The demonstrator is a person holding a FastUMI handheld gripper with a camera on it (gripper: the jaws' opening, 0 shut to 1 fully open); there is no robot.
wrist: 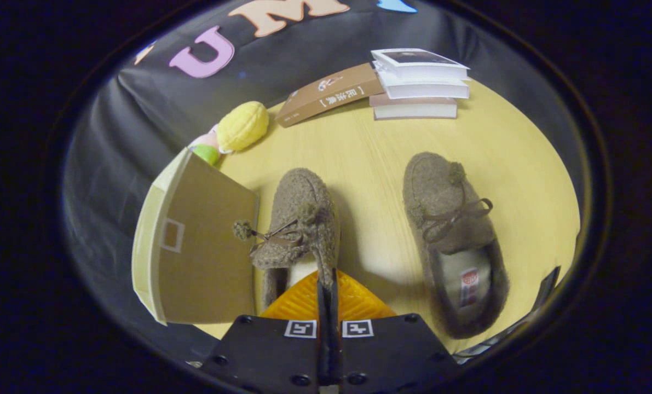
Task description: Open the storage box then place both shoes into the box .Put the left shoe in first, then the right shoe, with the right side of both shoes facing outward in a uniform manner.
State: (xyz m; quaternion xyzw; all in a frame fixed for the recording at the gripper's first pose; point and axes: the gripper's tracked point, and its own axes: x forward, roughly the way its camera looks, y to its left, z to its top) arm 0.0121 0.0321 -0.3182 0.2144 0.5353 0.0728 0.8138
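The gripper (327, 282) has its 2 fingers pressed together on the side wall of the left shoe (298, 224), at the heel opening. This shoe is tilted and sits just beside the storage box (205, 246), whose flap stands open. The right shoe (451, 230) lies flat on the table (369, 148), apart from the left one. Beyond the shoes are a stack of 3 books (419, 82), a brown book (331, 93) leaning on it, and a yellow plush toy (242, 125).
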